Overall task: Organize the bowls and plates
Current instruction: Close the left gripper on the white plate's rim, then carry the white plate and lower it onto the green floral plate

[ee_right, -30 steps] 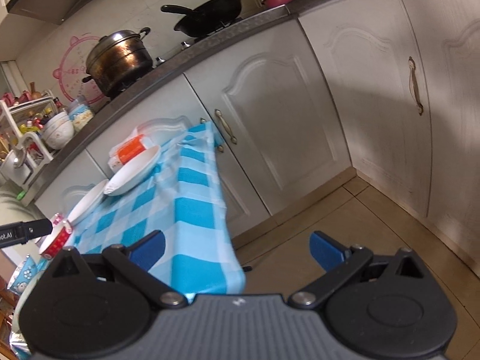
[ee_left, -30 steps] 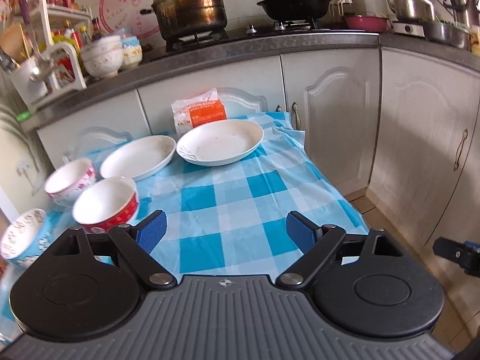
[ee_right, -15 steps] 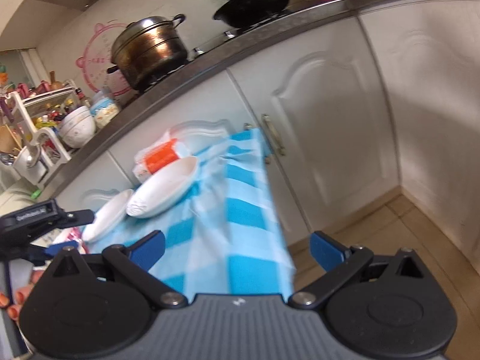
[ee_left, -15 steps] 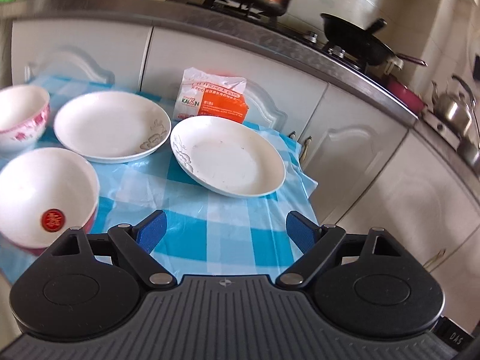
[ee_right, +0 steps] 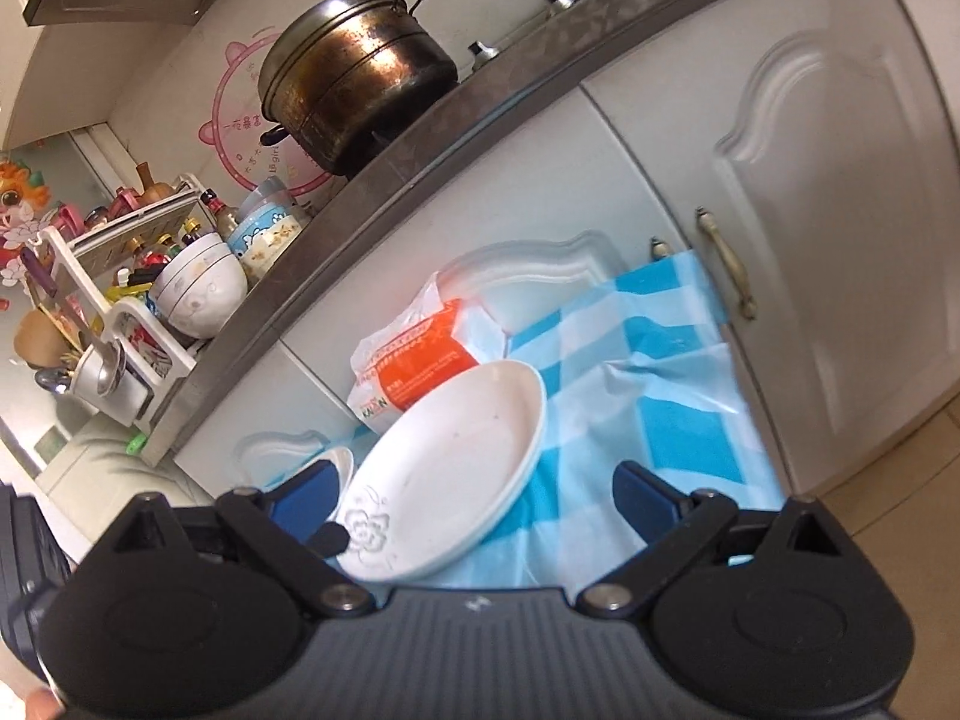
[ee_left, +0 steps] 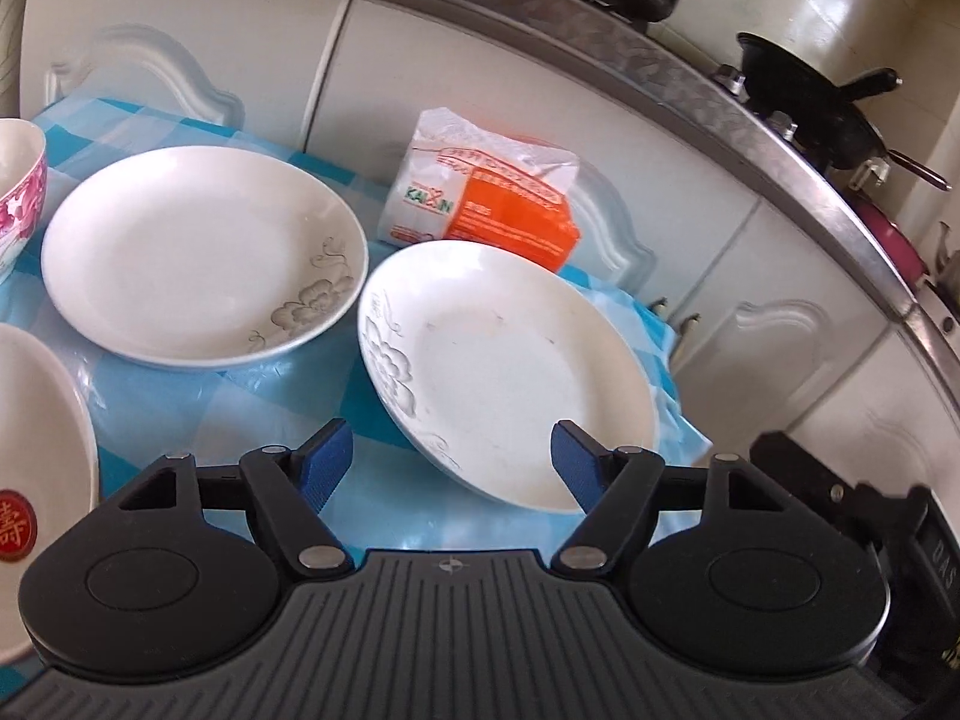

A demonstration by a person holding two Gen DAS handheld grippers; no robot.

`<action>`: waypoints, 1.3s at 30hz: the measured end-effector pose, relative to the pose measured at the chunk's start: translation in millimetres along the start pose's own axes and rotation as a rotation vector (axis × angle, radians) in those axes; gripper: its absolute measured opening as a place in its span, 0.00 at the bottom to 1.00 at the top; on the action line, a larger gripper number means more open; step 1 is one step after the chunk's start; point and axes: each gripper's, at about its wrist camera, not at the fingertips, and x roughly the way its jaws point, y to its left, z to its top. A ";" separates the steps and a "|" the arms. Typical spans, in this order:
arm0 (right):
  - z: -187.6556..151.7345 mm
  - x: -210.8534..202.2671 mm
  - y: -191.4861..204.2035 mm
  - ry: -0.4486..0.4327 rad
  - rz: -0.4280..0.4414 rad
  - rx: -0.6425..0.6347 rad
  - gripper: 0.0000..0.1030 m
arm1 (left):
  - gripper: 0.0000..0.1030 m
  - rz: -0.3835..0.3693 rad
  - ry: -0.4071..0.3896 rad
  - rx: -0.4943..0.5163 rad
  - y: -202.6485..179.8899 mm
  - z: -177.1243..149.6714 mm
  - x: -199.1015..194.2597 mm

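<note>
Two white plates lie on the blue checked cloth (ee_left: 384, 516). The right plate (ee_left: 504, 372) has its near rim between the fingers of my left gripper (ee_left: 450, 459), whose jaws are closing; the pads do not press on it. The left plate (ee_left: 198, 264) lies apart from the gripper. A bowl with a red seal (ee_left: 36, 456) sits at lower left and a pink flowered bowl (ee_left: 18, 198) at far left. In the right wrist view the same right plate (ee_right: 450, 468) lies between the fingers of my right gripper (ee_right: 474, 498), jaws wide and closing, pads clear of it.
An orange and white packet (ee_left: 486, 210) stands just behind the right plate. White cabinet doors (ee_right: 828, 228) and a steel counter edge (ee_left: 690, 78) back the table. A blackened pot (ee_right: 360, 90) sits on the stove, a dish rack (ee_right: 120, 324) to its left. The cloth's right edge hangs over the floor.
Both grippers have come in close to the right plate, which now lies between their fingers. The left view has rolled and dropped toward the table. Both pairs of jaws have narrowed slightly.
</note>
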 end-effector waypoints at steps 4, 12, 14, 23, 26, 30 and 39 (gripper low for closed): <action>9.7 28.7 -8.9 0.032 0.012 0.045 0.81 | 0.58 0.012 0.043 -0.031 5.0 6.5 22.7; 19.6 60.6 -19.6 0.050 0.018 0.071 0.72 | 0.44 0.040 0.036 -0.031 5.2 16.0 51.1; 18.1 68.1 -19.6 0.061 0.033 0.070 0.74 | 0.43 0.039 0.026 -0.038 5.5 16.9 54.0; 4.8 83.0 -1.4 0.087 -0.008 -0.073 0.68 | 0.41 0.068 -0.014 0.022 0.1 10.8 50.7; 1.5 79.2 1.6 0.069 -0.033 -0.103 0.66 | 0.39 0.072 -0.025 0.034 -0.4 8.3 47.0; -2.2 67.1 8.3 0.029 -0.044 -0.153 0.65 | 0.38 0.059 -0.054 0.055 -3.5 5.7 35.7; -12.8 38.6 27.5 -0.005 -0.074 -0.265 0.65 | 0.38 0.025 -0.041 0.000 1.5 -6.5 12.8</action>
